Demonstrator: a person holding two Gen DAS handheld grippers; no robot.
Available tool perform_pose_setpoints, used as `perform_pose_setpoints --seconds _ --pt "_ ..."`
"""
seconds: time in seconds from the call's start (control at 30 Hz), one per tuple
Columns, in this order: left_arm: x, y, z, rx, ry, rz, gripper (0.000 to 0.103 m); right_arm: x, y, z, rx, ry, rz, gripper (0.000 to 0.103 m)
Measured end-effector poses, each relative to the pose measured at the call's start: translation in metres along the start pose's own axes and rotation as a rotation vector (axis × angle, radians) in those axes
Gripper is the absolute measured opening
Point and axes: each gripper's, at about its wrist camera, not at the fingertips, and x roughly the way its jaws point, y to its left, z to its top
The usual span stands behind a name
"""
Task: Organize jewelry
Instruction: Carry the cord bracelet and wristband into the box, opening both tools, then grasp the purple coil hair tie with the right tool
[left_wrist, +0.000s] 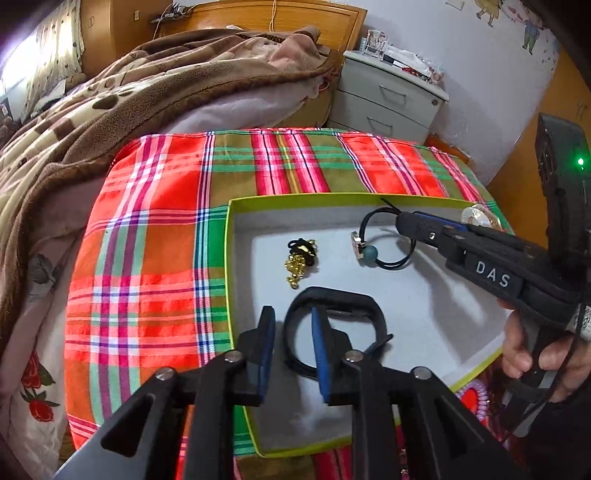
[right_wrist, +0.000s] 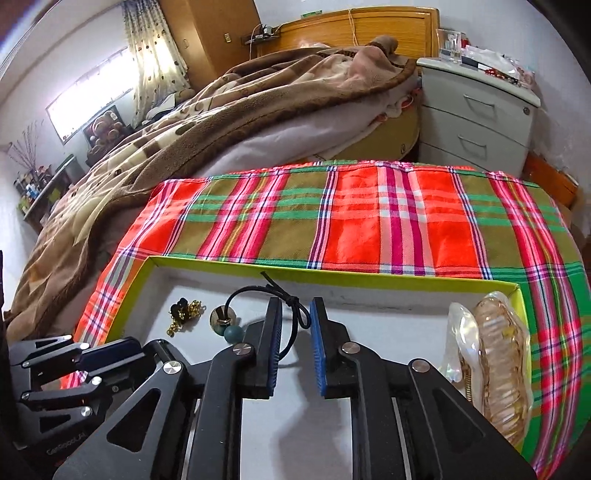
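Note:
A shallow box with a yellow-green rim (left_wrist: 295, 198) (right_wrist: 332, 272) lies on a plaid cloth. Inside it are a gold bead charm (left_wrist: 300, 263) (right_wrist: 183, 314), a black cord bracelet with a teal bead (left_wrist: 371, 253) (right_wrist: 233, 332), a black band (left_wrist: 332, 301) and pearly hair clips (right_wrist: 491, 354). My left gripper (left_wrist: 293, 325) is open over the black band, with one finger inside its loop. My right gripper (right_wrist: 296, 314) (left_wrist: 400, 221) is open around the knotted part of the cord bracelet.
The plaid cloth (left_wrist: 155, 236) (right_wrist: 369, 221) covers the surface beside a bed with a brown blanket (left_wrist: 129, 92). A white drawer unit (left_wrist: 388, 99) (right_wrist: 476, 110) stands behind. A pink coil hair tie (left_wrist: 476, 395) lies outside the box's near right corner.

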Motion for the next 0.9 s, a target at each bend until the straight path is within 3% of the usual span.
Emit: perform_pose_setpoints --seconds 0.1,0.17,0.5,0.73,0.9 --pt "-0.004 -0.002 -0.001 0.005 -0.009 0.001 0.028 -0.004 0.001 -0.001 0.001 -0.011 0.000 0.031" --pt "-0.008 -0.003 -0.002 0.012 -0.018 -0.010 0.034 -0.008 0.002 -0.001 -0.005 -0.021 -0.004 0.032" --pt "-0.040 -0.005 -0.019 0.008 -0.072 -0.022 0.036 -0.053 0.007 -0.017 -0.021 -0.097 0.015 0.032" --pt "-0.061 -0.008 -0.043 0.007 -0.088 -0.041 0.037 -0.095 -0.001 -0.051 -0.015 -0.147 0.019 0.033" --pt "-0.066 -0.011 -0.059 0.001 -0.088 -0.075 0.038 -0.107 -0.004 -0.084 -0.040 -0.118 -0.008 0.033"
